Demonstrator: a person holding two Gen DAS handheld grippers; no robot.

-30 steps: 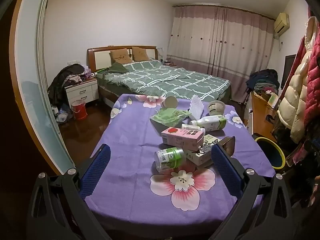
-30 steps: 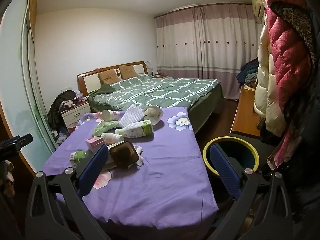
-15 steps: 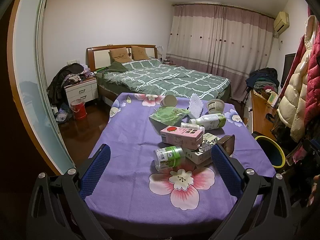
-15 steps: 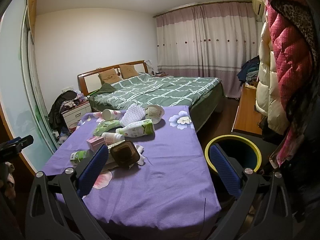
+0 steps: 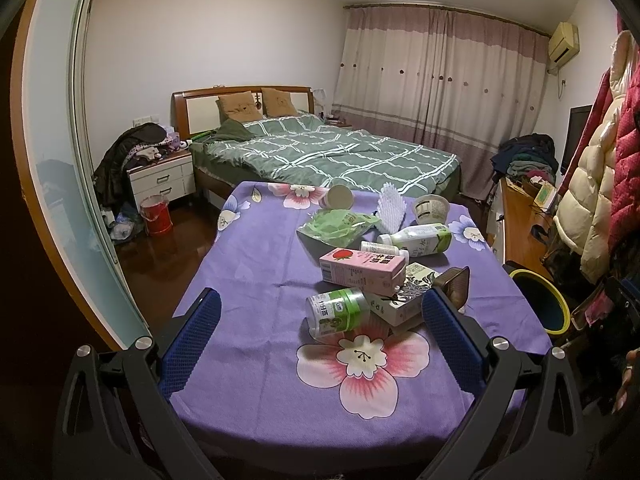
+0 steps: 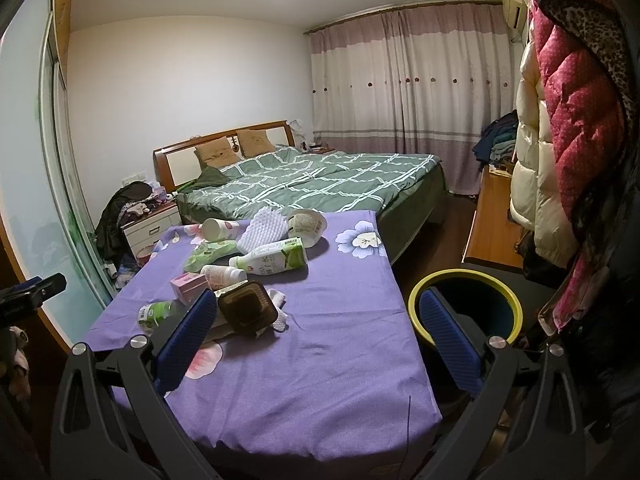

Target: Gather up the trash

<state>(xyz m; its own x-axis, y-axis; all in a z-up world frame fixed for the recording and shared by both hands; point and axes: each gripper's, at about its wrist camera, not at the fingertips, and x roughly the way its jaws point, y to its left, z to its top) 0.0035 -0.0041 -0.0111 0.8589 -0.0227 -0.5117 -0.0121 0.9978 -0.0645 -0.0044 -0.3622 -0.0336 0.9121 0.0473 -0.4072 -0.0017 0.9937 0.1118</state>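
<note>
Left gripper (image 5: 318,342) jaws wide, empty; green-label bottle (image 5: 338,312) lies just ahead between them, long axis left-right; right gripper (image 6: 316,340) wide, empty, farther off.

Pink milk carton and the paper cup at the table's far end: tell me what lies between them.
In the left wrist view, a green plastic bag lies between the pink milk carton and the tipped paper cup, on the purple tablecloth.
</note>
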